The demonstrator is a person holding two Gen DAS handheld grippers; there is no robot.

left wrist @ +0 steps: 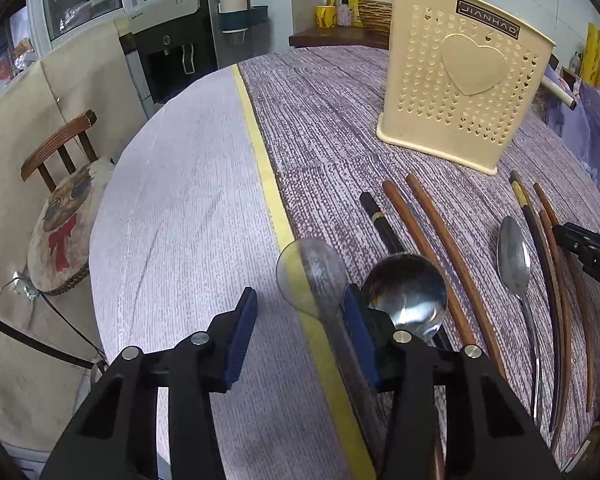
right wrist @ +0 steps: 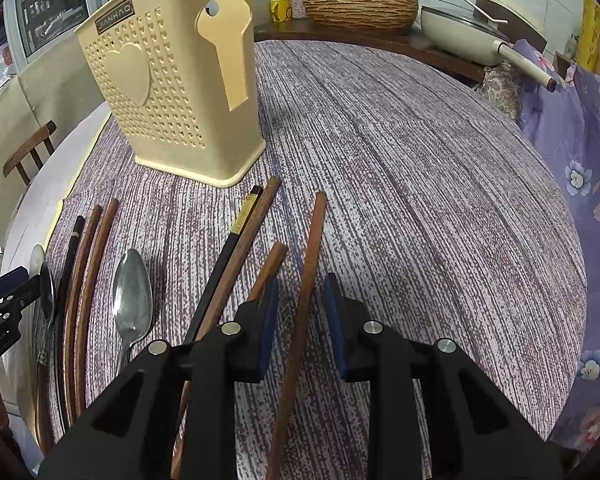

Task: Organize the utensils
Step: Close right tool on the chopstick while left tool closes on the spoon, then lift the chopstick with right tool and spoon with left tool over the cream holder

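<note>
Straddling a brown chopstick [right wrist: 300,300] — right claw [right wrist: 301,312], unclamped.

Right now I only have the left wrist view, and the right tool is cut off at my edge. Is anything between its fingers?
Observer: Yes. One brown wooden chopstick runs between the pads of the right tool, with a gap on each side, so it is not gripped.
Operator: Does the holder have any slot on its far side?
Observer: The cream utensil holder has a keyhole-shaped pocket on the side wall hidden from you.
Operator: What is that handle at the back right?
Observer: It belongs to a cream pan with a lid, beyond the table's far edge.
</note>
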